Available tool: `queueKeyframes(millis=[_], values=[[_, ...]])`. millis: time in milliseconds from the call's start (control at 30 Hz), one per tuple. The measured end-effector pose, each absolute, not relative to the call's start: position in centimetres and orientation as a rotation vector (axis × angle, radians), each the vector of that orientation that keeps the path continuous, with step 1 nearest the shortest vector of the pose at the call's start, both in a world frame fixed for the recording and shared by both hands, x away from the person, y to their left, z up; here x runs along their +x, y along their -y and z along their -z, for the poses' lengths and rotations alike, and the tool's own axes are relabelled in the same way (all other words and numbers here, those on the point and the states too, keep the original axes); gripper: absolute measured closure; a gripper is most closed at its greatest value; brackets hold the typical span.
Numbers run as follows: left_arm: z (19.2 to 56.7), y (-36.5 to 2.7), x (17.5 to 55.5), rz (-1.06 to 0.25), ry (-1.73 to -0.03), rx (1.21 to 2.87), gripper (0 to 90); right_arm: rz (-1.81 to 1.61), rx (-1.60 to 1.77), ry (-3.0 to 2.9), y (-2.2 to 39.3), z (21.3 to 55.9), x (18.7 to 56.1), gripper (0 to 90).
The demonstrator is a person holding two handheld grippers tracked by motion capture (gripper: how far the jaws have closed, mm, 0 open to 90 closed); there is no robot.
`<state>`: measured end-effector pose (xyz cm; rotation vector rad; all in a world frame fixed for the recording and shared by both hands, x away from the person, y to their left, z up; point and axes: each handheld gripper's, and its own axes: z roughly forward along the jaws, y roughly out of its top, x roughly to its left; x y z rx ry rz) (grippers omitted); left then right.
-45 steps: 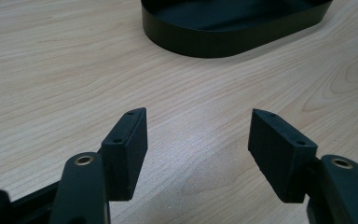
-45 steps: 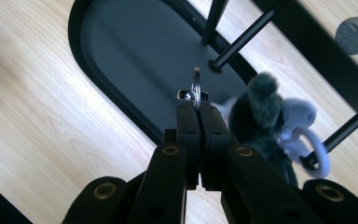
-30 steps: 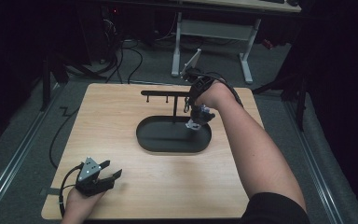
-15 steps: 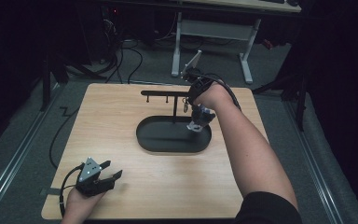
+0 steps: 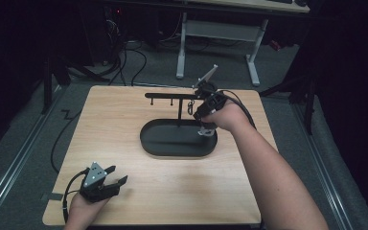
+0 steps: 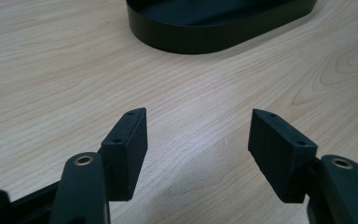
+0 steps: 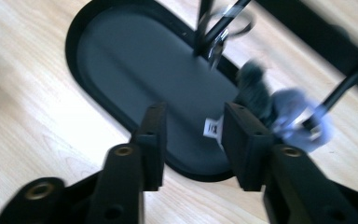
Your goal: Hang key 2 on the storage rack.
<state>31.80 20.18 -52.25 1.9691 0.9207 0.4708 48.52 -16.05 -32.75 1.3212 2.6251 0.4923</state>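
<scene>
Now the right gripper (image 5: 202, 125), jaws just opening, hangs tilted over the oval tray (image 5: 163, 143).

No legible text, brand, number or sign found in any view. One small white tag (image 7: 212, 127) with dark printed marks noted in the right gripper view, lying at about 4 o'clock on the floor of the flat black oval tray (image 7: 121, 60); marks too blurred to read. Same tag seen in the high view as a pale speck (image 5: 204, 132) at about 3 o'clock in the tray (image 5: 159, 146), print not resolvable. No markings on the light wooden tabletop (image 6: 51, 70).
</scene>
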Motion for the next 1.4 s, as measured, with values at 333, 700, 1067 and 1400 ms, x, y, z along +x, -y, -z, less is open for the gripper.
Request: queueKeyframes(millis=[333, 700, 1067, 1400], values=[[52.4, -19.6, 31.6, -0.461, -0.898, 1.99, 37.4, -0.67, 1.312, -2.558, 18.1, 36.8, 44.3, 48.7], [52.6, -19.5, 31.5, -0.446, -0.893, 1.996, 37.1, -0.858, 1.309, -2.425, 20.8, 41.9, 39.3, 44.7], [52.5, -19.0, 31.3, -0.438, -0.874, 2.006, 36.9, -0.939, 1.257, -2.311, 23.5, 46.5, 34.6, 39.2], [52.3, -18.6, 31.1, -0.427, -0.856, 1.999, 36.8, -1.103, 1.221, -2.15, 25.7, 51.0, 29.5, 30.3]])
